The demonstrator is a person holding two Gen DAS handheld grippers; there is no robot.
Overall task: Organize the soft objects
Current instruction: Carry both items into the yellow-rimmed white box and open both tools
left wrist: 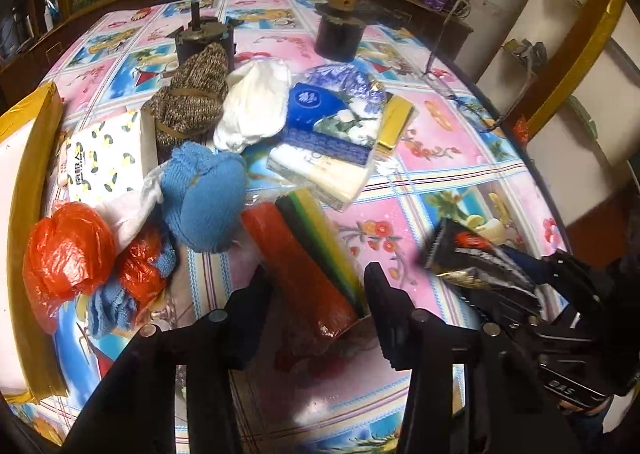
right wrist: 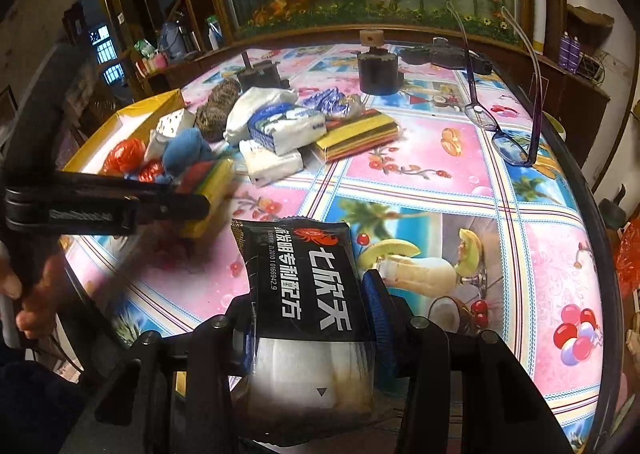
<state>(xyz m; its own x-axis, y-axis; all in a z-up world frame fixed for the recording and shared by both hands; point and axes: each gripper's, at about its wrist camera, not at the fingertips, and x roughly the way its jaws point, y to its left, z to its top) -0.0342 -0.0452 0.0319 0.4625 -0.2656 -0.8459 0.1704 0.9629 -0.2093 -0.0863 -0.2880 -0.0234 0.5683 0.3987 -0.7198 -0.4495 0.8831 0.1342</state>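
Note:
My left gripper (left wrist: 316, 278) points down at the table, its jaws closed on a plastic-wrapped pack of sponges (left wrist: 304, 250) in red, black, green and yellow. The right wrist view shows the same pack (right wrist: 212, 190), blurred, under the left gripper's finger (right wrist: 188, 206). My right gripper (right wrist: 312, 318) is shut on a black packet (right wrist: 304, 270) with white lettering and a red crab logo, held above the table's near edge. That packet (left wrist: 468, 250) also shows at the right of the left wrist view.
Behind the sponges lie a blue knit cloth (left wrist: 204, 206), white cloth (left wrist: 256, 106), brown knit bundle (left wrist: 192, 94), orange plastic bags (left wrist: 68, 254), tissue packs (left wrist: 332, 134) and a gold pack (left wrist: 396, 122). A yellow-rimmed box (left wrist: 24, 174) sits at the left edge. Glasses (right wrist: 500, 126) stand far right.

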